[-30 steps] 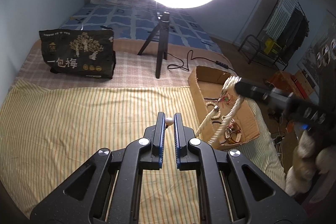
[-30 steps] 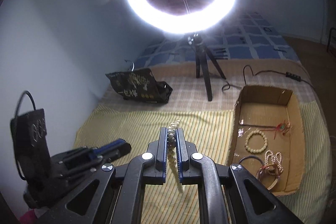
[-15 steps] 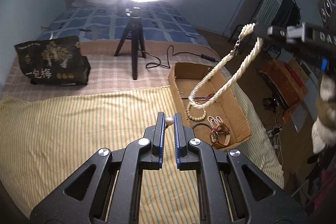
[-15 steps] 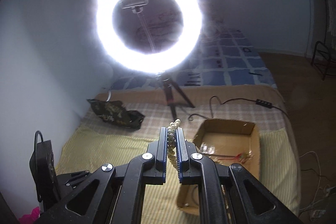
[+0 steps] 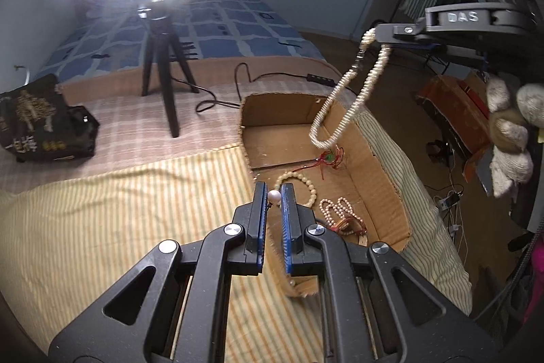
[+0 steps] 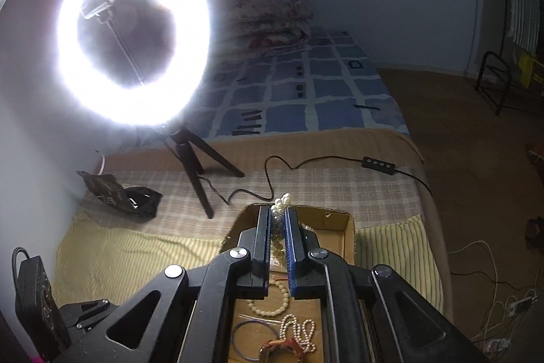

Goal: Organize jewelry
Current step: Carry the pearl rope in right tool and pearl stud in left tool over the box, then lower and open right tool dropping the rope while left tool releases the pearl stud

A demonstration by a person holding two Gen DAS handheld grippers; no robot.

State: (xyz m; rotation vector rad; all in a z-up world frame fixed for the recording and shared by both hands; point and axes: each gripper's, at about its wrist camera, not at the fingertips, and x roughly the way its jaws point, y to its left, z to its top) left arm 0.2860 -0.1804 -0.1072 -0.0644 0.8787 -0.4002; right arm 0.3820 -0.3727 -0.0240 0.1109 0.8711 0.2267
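Two grippers busy: your right gripper (image 6: 278, 213) pinches the pearl necklace (image 5: 346, 101), dangling over the cardboard box (image 5: 384, 179) (other bracelets inside), while your left gripper (image 5: 274, 193) clamps one pearl (image 5: 274, 197).

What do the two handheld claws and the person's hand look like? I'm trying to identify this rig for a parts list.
Both claws are matte black plastic frames with triangular cut-outs and silver round screw heads. The left claw and right claw each have two narrow fingers faced with ribbed blue pads. Seen from the left wrist camera, the right claw's body bears raised letters "DAS". The hand behind it wears a fuzzy beige glove.
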